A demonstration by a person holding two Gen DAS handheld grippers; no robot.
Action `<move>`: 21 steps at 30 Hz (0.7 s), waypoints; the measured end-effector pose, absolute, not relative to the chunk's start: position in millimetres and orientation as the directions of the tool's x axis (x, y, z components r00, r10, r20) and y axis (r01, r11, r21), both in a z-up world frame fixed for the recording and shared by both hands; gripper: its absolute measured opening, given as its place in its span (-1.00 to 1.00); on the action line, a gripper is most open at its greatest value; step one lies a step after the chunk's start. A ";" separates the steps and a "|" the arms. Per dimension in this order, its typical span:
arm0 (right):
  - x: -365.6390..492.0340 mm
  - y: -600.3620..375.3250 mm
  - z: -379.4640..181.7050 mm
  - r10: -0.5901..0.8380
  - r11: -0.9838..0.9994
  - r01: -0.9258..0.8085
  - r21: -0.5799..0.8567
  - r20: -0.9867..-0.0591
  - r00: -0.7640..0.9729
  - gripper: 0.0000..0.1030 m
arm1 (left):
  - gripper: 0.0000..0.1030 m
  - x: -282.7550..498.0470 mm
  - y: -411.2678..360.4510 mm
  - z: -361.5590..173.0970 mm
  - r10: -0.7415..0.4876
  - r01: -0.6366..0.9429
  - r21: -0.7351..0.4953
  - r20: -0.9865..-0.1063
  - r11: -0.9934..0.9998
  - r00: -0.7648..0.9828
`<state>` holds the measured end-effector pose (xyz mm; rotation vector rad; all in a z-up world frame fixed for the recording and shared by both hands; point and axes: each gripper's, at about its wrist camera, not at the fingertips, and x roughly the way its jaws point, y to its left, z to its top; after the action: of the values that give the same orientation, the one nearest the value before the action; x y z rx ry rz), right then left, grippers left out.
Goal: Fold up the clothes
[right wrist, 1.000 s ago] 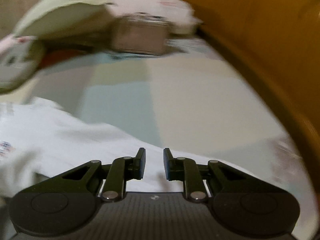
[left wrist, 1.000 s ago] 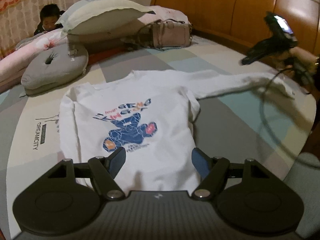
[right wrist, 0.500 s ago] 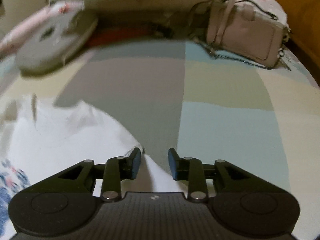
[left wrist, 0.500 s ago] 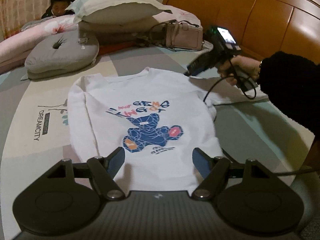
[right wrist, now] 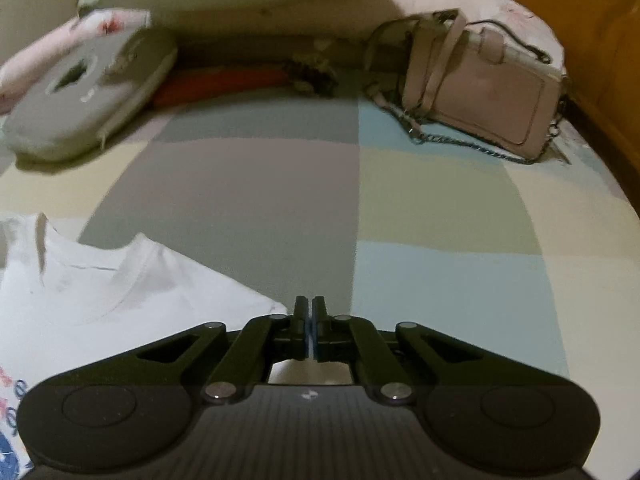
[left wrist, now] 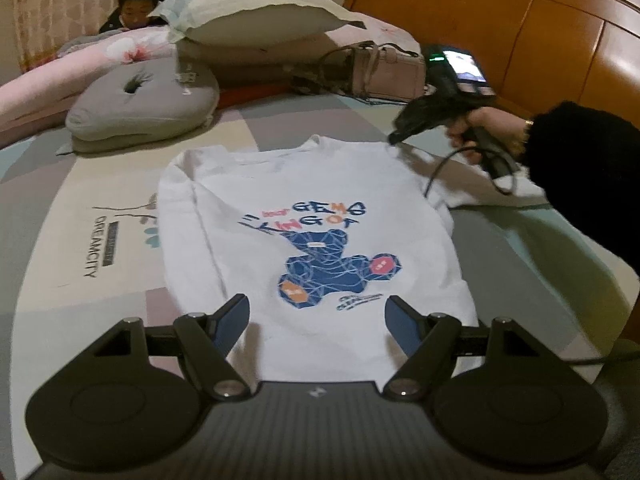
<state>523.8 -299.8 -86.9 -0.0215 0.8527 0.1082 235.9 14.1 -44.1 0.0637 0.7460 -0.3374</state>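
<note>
A white sweatshirt [left wrist: 320,216] with a blue bear print lies flat, face up, on the bed [left wrist: 80,208], its neck toward the far pillows and its hem toward the near edge. The left gripper [left wrist: 317,316] hovers over the hem at the near end, its two fingers spread wide on either side of the lower front with nothing between them. The right gripper [right wrist: 311,310] is at the far right shoulder of the sweatshirt, its tips at the shoulder corner of the cloth; its fingers are pressed together, and whether any cloth is pinched between them cannot be told. The sweatshirt's right sleeve runs out to the right under the hand [left wrist: 476,132] that carries this gripper, beneath a black sleeve [left wrist: 584,168]. Beyond the neck lie a grey cushion [left wrist: 144,104], a pale pillow [left wrist: 256,12] and a pink handbag [right wrist: 492,96], with the wooden headboard [left wrist: 540,28] at the far right.
</note>
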 end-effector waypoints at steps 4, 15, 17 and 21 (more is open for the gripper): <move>466.3 -312.4 -61.5 0.118 0.993 -0.101 0.066 -0.732 0.671 -0.77 | 0.47 229.3 22.2 -39.5 -0.249 0.293 -0.050 -0.676 0.955 0.693; 229.5 -286.4 -71.4 0.311 0.950 -0.207 0.232 -0.742 0.593 0.11 | 0.38 189.3 44.2 -38.6 -0.147 0.201 -0.012 -0.723 0.979 0.674; 201.6 -275.0 -77.3 0.326 0.945 -0.196 0.261 -0.739 0.589 0.17 | 0.22 182.8 44.5 -43.3 -0.129 0.189 -0.001 -0.731 0.982 0.670; 166.9 -250.3 -79.4 0.373 0.928 -0.211 0.309 -0.731 0.572 0.20 | 0.07 178.9 46.9 -54.3 -0.173 0.181 -0.073 -0.754 0.981 0.633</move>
<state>166.9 -250.3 -79.4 0.1957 0.8997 0.3447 178.9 46.9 -54.3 0.0095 0.8614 -0.2027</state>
